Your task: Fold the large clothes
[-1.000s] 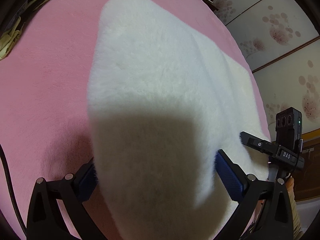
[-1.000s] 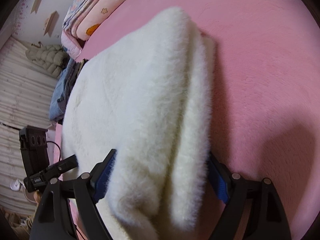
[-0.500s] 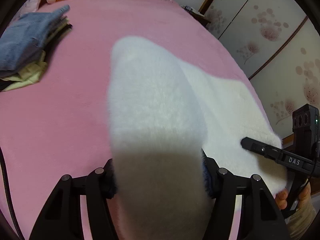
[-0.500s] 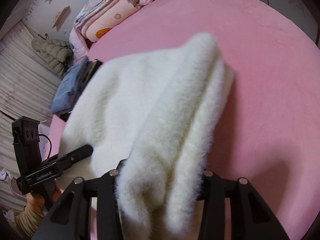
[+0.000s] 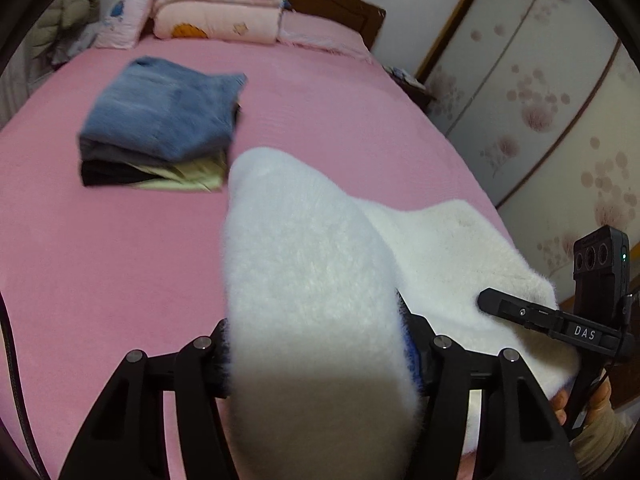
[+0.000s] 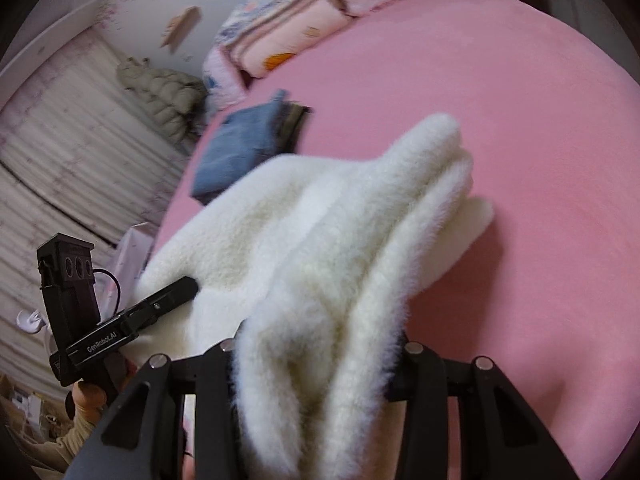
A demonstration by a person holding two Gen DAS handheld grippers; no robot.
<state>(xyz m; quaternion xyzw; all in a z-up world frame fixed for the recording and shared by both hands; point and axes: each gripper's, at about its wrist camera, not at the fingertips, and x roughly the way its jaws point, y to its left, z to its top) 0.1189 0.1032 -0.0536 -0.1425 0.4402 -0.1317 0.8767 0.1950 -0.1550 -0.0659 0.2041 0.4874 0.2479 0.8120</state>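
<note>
Item: white fleece garment [image 5: 448, 248], large, thick pile. Position: lifted at its near edge, the rest trailing forward and down onto the pink bed [image 5: 100, 248].

Left tongs [image 5: 316, 356]: mine, closed on a thick bunch of the garment; fleece fills the gap between the jaws and spills over them.

Right tongs [image 6: 316, 364]: mine, likewise closed on a doubled, ridged bunch of the same garment [image 6: 304, 240].

Key relation: both tongs hold the near edge, one at each end, so the held edge runs side to side between my hands. The garment's free length runs straight away from me toward the head of the bed. The far end lies on the bed, seen best from the right tongs. Neither hand is plainly nearer to it; I judge them about level.

Judgement: a fold would carry the held edge forward along that away-axis, both hands together.

Also present: stack of folded clothes [image 5: 160, 124], blue on top, ahead and to the left, apart from the garment. Pillows and quilts [image 5: 216, 12] at the headboard.
</note>
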